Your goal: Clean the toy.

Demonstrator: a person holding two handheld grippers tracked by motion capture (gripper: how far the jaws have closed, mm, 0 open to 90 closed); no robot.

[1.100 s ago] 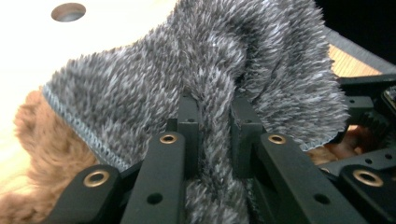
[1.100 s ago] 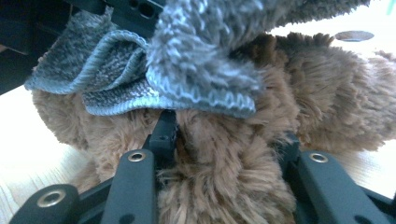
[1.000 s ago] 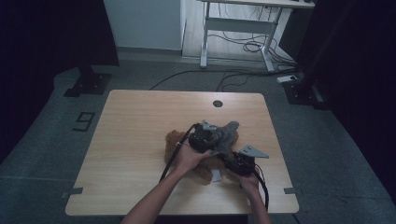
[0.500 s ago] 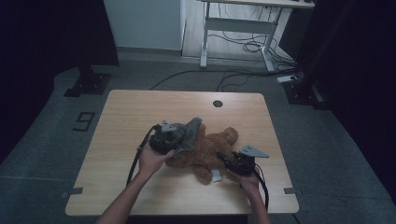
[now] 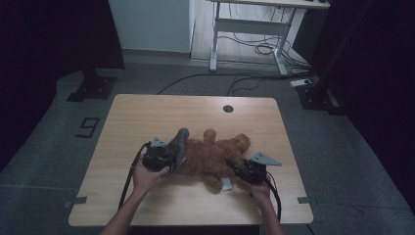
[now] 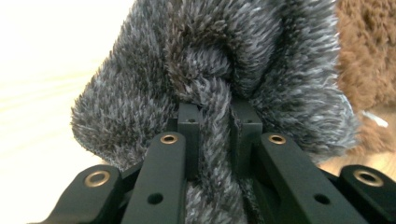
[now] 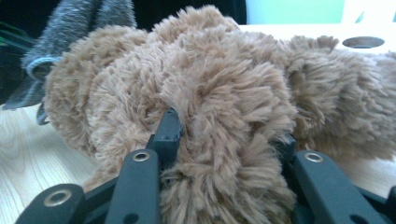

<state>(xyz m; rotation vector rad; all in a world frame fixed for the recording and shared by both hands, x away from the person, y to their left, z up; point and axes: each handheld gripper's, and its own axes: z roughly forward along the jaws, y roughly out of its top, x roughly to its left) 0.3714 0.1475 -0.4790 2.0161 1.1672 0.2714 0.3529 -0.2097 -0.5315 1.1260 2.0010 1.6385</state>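
**Bear and grey fur gripped on the table**

On the near half of the table (image 5: 147,112), a brown bear (image 5: 215,154) is laid on its side, stretched from 9 to 3 o'clock, with a white tag (image 5: 226,183) showing under it at 6 o'clock. A piece of grey fur (image 5: 178,147) is draped against the bear's 9 o'clock end, touching it.

The left gripper (image 5: 169,159) is held at the 9 o'clock end of the bear. In the left gripper view its jaws are seen almost fully closed, and a fold of the grey fur (image 6: 210,70) is pinched tightly between them; the bear (image 6: 369,56) is seen just beyond, at 2 o'clock.

The right gripper (image 5: 240,171) is held at the bear's 4 o'clock side. Its jaws have just been closing, and a thick tuft of the bear (image 7: 224,116) is clamped between them, spread partly open. Behind the bear, at 10 o'clock in the right gripper view, the grey fur (image 7: 70,28) is seen. A round hole (image 5: 227,108) is cut in the table at 12 o'clock.
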